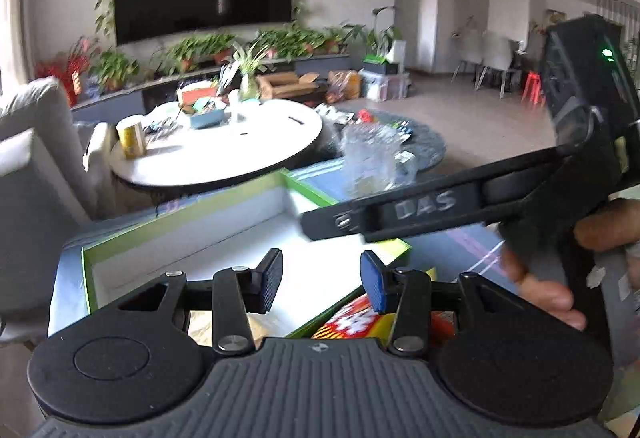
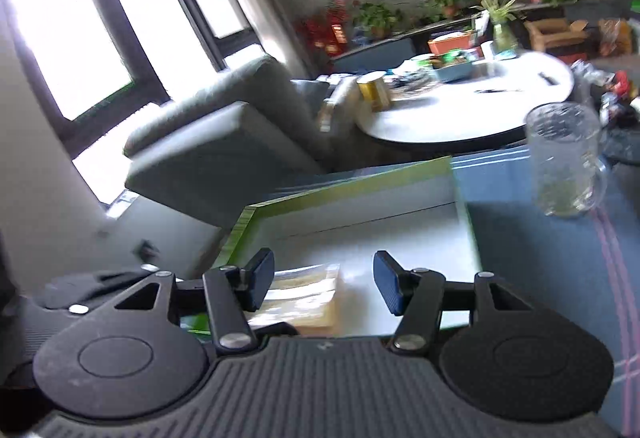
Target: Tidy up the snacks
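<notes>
**A:** Left wrist view, entry. What is recorded?

**B:** The left gripper point(image 1: 322, 282) is noted empty: its pads are held apart by a narrow gap, with nothing between them. A green-rimmed tray point(image 1: 180, 234) is seen beyond the pads, towards 11 o'clock, its white floor mostly bare. A red and yellow snack pack point(image 1: 352, 322) is found at 5 o'clock of the pads, just outside the tray's near rim. The right gripper point(image 1: 332, 224) is seen side-on at 2 o'clock, carried by a hand point(image 1: 600, 234); nothing is seen at its tips.

**A:** Right wrist view?

**B:** The right gripper's jaws are recorded as parted and unloaded. A pale clear snack packet point(image 2: 304, 294) is seen lying flat on the tray floor, below and behind the gap, untouched by either pad. A glass mug point(image 2: 568, 158) is noted at 2 o'clock, off the tray, on the blue cloth.

**A:** Progress judged?

**B:** Early to middle. One packet is judged placed; the red pack is judged outstanding. Further snacks cannot be told through the blur.
</notes>
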### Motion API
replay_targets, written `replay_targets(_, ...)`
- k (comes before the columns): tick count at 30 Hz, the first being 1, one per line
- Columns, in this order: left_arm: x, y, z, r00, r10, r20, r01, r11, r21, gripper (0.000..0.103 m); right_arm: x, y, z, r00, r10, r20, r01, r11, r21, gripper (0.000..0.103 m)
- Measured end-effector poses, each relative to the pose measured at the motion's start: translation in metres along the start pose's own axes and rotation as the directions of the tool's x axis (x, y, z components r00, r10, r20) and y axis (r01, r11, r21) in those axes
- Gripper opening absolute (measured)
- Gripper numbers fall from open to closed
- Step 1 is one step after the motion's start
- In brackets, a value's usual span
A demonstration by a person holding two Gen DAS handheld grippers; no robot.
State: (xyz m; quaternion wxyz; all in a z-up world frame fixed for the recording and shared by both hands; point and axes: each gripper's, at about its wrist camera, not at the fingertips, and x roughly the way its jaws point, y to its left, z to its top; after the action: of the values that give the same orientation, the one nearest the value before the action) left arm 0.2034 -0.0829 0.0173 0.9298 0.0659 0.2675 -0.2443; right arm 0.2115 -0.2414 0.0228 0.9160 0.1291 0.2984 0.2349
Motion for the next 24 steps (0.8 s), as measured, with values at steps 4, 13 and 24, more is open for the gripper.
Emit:
replay_targets(4,-0.016,0.018,-0.021,0.999,0.053,0.0,-0.053,0.997,-0.052,0.041,-0.009,-0.025,-0.009,0.999,0.037,0.011,-0.038,0.998,0.043,0.061)
replay_targets(13,-0.051,0.019,-0.066,1.0,-0.009,-0.018,0.009,0.999,0.041,0.065,-0.051,-0.043,-0.038,0.987,0.16,0.018,-0.158,0.984,-0.083,0.078)
replay_targets(24,-0.005,0.007,-0.068,0.995,0.014,-0.102,-0.007,0.997,0.077,0.045,-0.037,-0.009,-0.059,0.993,0.113,-0.036,-0.118,0.895,-0.43,0.078)
